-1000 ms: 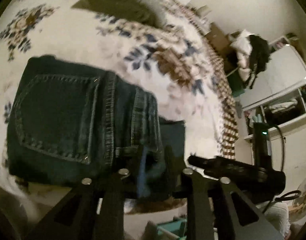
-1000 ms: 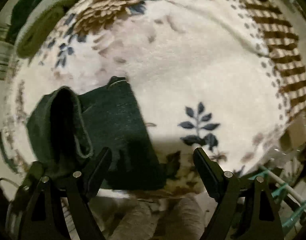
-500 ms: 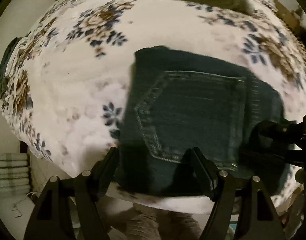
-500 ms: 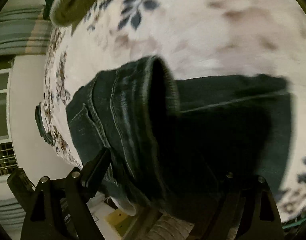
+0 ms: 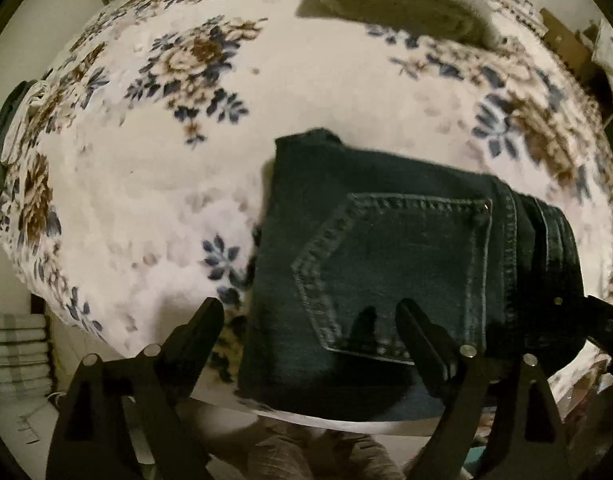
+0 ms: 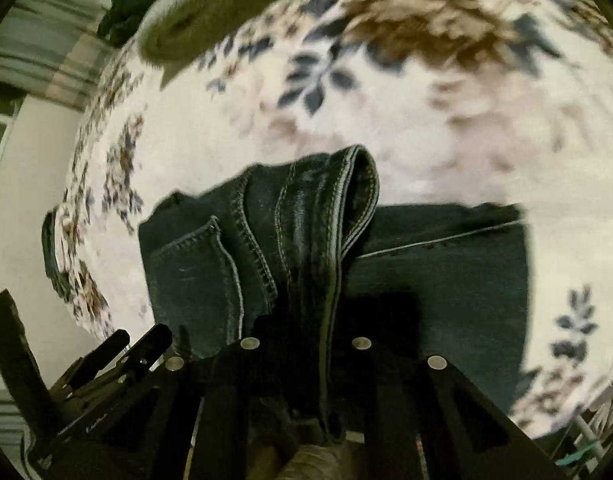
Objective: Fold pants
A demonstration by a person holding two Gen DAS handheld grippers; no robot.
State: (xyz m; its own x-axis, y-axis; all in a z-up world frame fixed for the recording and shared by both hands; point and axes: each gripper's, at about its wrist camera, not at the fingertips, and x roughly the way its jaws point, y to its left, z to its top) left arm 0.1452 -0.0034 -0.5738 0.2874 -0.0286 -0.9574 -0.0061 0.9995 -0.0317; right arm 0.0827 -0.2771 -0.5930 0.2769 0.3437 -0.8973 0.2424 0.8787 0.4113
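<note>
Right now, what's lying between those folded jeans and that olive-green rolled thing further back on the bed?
Nothing but bare flowered blanket. The left wrist view shows that stretch open between the jeans and the olive-green roll.

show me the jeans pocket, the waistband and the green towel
pocket (image 5: 394,264): left wrist view, middle of the stitched panel
waistband (image 6: 346,200): right wrist view, its raised fold
towel (image 5: 390,4): left wrist view, its middle
</note>
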